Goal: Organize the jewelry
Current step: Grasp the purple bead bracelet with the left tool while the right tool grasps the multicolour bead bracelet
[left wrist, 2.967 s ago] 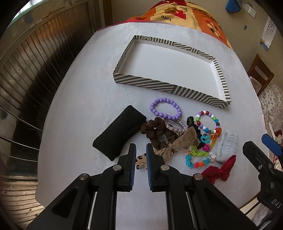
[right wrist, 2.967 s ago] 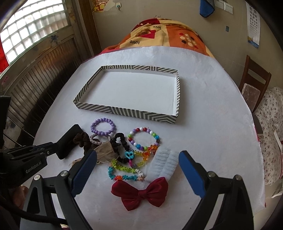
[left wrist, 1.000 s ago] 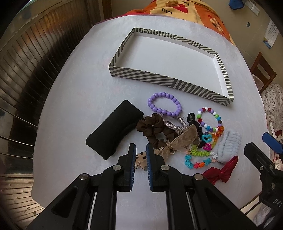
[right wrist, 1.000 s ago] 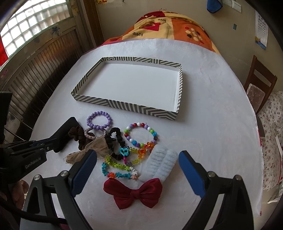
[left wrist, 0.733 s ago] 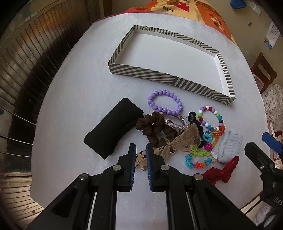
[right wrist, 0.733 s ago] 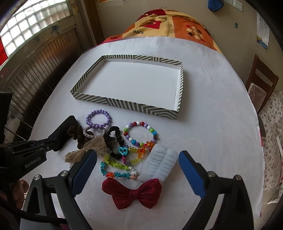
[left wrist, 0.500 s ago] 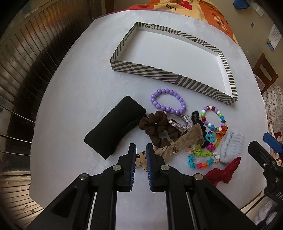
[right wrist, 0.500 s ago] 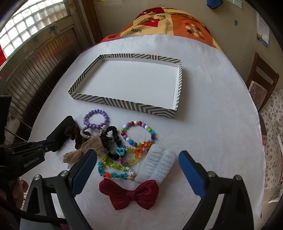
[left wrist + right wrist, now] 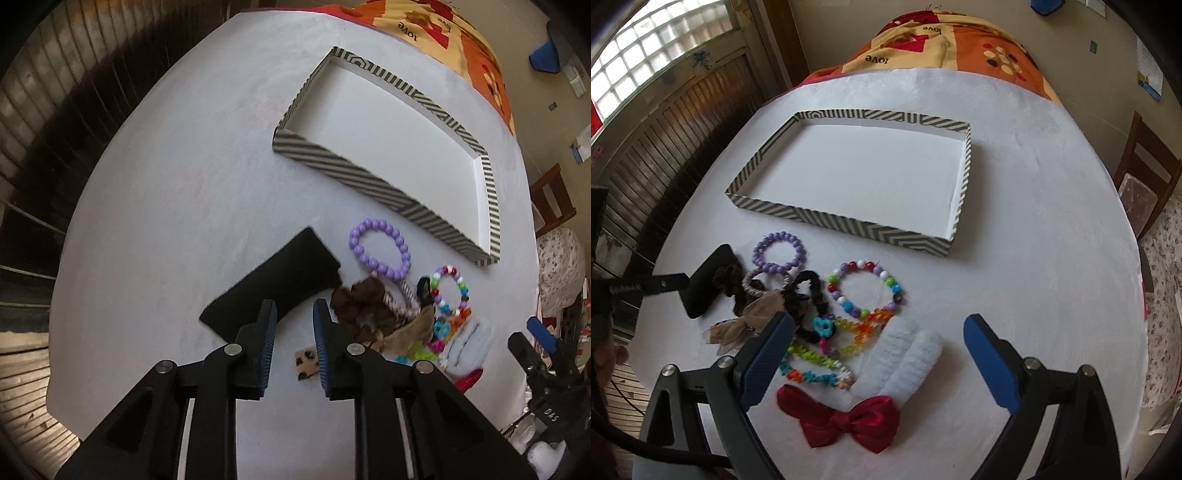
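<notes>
An empty striped tray (image 9: 347, 170) (image 9: 849, 218) sits at the back of the white table. In front lies a pile: purple bead bracelet (image 9: 380, 251) (image 9: 779, 251), multicolour bead bracelet (image 9: 866, 290), brown scrunchie (image 9: 364, 308), black band (image 9: 273, 288), white scrunchie (image 9: 905, 358), red bow (image 9: 842, 421). My left gripper (image 9: 294, 325) is slightly open and empty, just above the black band's near end. My right gripper (image 9: 879, 354) is wide open and empty, over the white scrunchie and red bow.
A leopard-print piece (image 9: 306, 365) lies by my left fingers. A tan bow (image 9: 746, 325) and coloured plastic chains (image 9: 812, 354) lie in the pile. A wooden chair (image 9: 1145, 177) stands right of the table. A patterned blanket (image 9: 942, 37) lies beyond the table.
My left gripper has opened a little and swung left toward the black band. My right gripper has dropped slightly closer to the pile.
</notes>
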`<move>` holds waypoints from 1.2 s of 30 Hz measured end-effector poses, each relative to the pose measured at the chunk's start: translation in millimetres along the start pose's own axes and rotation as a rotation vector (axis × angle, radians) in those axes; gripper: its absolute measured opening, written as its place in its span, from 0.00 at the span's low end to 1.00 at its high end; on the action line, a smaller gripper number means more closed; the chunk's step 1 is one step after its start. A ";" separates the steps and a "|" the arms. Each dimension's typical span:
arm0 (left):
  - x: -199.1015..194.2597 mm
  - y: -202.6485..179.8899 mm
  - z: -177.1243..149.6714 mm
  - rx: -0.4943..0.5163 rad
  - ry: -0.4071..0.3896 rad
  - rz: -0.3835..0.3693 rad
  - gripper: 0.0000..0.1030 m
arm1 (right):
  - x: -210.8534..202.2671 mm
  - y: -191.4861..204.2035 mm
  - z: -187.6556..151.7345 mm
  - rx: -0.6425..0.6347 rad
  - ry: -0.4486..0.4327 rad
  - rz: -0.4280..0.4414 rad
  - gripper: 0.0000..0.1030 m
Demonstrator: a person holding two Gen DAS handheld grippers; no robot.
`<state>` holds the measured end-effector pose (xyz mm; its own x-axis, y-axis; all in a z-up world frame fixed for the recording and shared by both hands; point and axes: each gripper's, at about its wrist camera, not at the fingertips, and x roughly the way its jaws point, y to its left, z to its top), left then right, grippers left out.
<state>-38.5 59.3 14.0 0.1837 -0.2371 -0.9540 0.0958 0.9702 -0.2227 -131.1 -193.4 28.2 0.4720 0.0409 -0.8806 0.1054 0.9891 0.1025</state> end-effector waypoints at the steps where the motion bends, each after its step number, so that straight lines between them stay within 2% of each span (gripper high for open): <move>1: 1.7 -4.3 3.8 0.007 -0.002 -0.001 0.12 | 1.9 -1.5 0.7 -0.001 0.003 0.003 0.86; 2: 3.2 -8.1 7.4 0.014 -0.001 -0.001 0.12 | 6.1 -3.2 2.6 -0.009 0.012 0.012 0.79; 6: 15.9 -28.9 24.6 0.058 0.015 0.004 0.12 | 20.7 -4.7 8.3 -0.040 0.034 0.026 0.70; 11: 36.5 -52.7 42.8 0.141 0.047 0.032 0.15 | 47.4 2.0 13.0 -0.107 0.082 0.031 0.52; 15: 58.1 -69.0 52.4 0.224 0.078 0.098 0.18 | 65.3 0.3 17.4 -0.120 0.109 0.024 0.48; 18: 73.0 -74.8 53.3 0.257 0.121 0.100 0.18 | 74.8 -0.2 21.0 -0.134 0.123 0.026 0.48; 24: 92.8 -87.5 56.1 0.312 0.136 0.139 0.18 | 86.3 1.7 27.9 -0.147 0.128 0.030 0.48; 28: 98.0 -91.7 60.0 0.314 0.109 0.135 0.18 | 93.4 -0.8 28.0 -0.125 0.139 0.048 0.37; 30: 99.2 -93.8 60.6 0.321 0.098 0.131 0.18 | 97.9 -2.3 27.0 -0.124 0.141 0.030 0.30; 32: 100.4 -94.8 61.7 0.331 0.083 0.132 0.13 | 98.2 -0.9 26.9 -0.135 0.138 0.022 0.21; 33: 101.0 -95.3 61.7 0.337 0.074 0.134 0.04 | 97.7 0.0 26.5 -0.139 0.136 0.028 0.19; 34: 101.8 -95.8 62.0 0.340 0.068 0.133 0.02 | 98.5 0.6 26.4 -0.146 0.127 0.031 0.13; 36: 102.1 -95.2 62.6 0.333 0.065 0.117 0.02 | 98.4 0.5 26.6 -0.151 0.118 0.032 0.09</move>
<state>32.3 -60.4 -49.6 0.1505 -0.1113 -0.9823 0.3938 0.9181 -0.0437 -61.3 -192.7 -46.1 0.3660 0.0801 -0.9272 -0.0450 0.9966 0.0683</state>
